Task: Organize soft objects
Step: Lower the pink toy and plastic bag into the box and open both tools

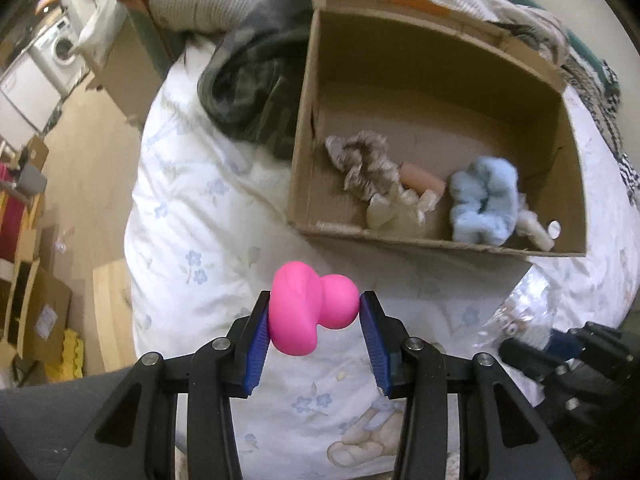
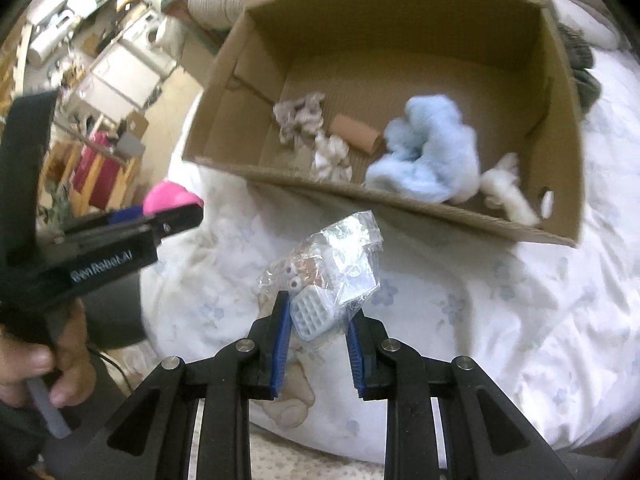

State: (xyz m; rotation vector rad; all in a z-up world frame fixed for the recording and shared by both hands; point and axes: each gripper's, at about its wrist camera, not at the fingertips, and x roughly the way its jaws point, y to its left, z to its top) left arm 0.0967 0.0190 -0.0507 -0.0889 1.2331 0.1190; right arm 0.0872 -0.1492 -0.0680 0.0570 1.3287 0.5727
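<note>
From the left wrist, the left gripper squeezes a pink squishy toy between its blue pads, above the white flowered blanket. Past it sits the cardboard box with a fluffy blue scrunchie inside.

From the right wrist, the right gripper pinches a clear plastic bag of small things, just in front of the box.
</note>
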